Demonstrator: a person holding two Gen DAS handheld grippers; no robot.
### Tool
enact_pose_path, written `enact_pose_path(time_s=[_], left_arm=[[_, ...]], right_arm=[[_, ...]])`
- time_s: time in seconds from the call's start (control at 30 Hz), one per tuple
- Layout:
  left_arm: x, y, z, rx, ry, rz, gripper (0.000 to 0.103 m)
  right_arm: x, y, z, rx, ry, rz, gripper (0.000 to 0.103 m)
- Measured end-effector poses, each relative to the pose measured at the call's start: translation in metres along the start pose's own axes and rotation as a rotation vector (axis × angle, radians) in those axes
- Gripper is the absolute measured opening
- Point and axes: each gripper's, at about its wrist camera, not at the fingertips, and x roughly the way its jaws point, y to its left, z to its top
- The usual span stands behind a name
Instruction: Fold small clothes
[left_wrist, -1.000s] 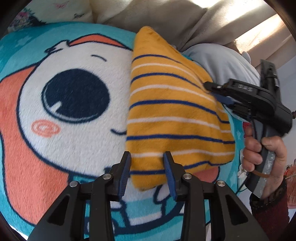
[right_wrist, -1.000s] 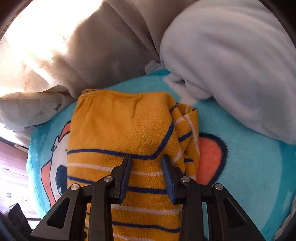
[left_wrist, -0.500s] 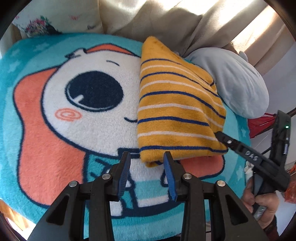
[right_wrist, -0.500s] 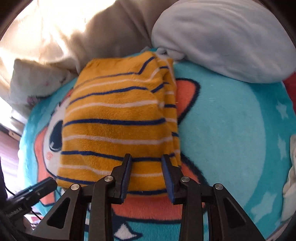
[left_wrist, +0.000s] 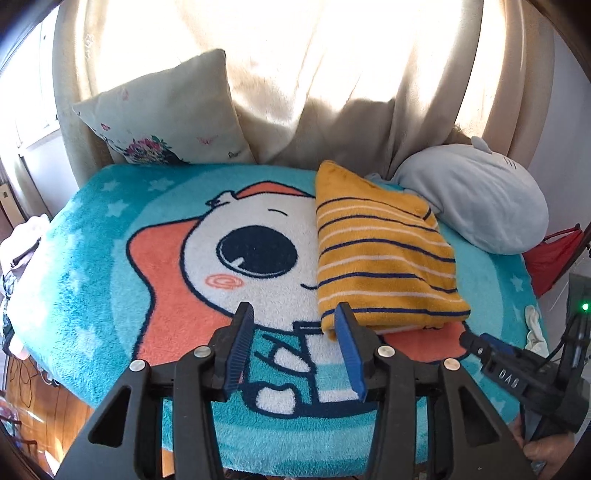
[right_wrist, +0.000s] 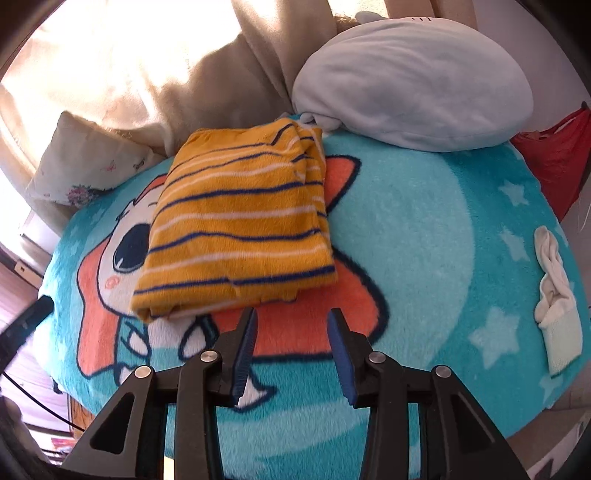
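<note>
On the cartoon blanket (right_wrist: 424, 229) lies a folded striped garment (right_wrist: 240, 229), both tools clear of it

Red cloth (right_wrist: 554, 155) cut off at frame edge, right gripper (left_wrist: 476, 341) handle partly out of frame

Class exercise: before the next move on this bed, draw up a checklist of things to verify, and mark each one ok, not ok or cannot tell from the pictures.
1. Striped garment folded into a compact stack: ok.
2. It lies fully on the blanket: ok.
3. Left gripper open and empty: ok.
4. Right gripper open and empty: ok.
5. White sock folded: not ok, lies crumpled.
6. Stack's hidden layers even: cannot tell.
</note>
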Motion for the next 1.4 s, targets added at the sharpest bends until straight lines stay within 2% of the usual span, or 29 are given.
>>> enact_pose_path(time_s=[0.2,0.53,0.87,1.23,1.4], left_arm=[[-0.013,-0.005,-0.002,0.003,-0.026,0.010,0.050],[-0.012,-0.017,-0.011,0.035,-0.009,0.018,0.051],[-0.004,-0.014,-0.012,0.024,0.012,0.021,0.052],[0.006,-0.014,-0.014,0.016,0.040,0.007,0.053],[0.015,-0.004,-0.011,-0.027,0.069,-0.033,0.053]], right_arm=[[-0.004,0.005,-0.014,-0.026,0.015,-0.001,0.047],[-0.005,0.009,-0.028,-0.057,0.030,-0.020,0.051],[0.004,0.013,-0.031,-0.084,0.058,-0.027,0.052],[0.015,0.013,-0.032,-0.100,0.088,-0.039,0.052],[0.017,0.008,-0.030,-0.086,0.086,-0.044,0.052]])
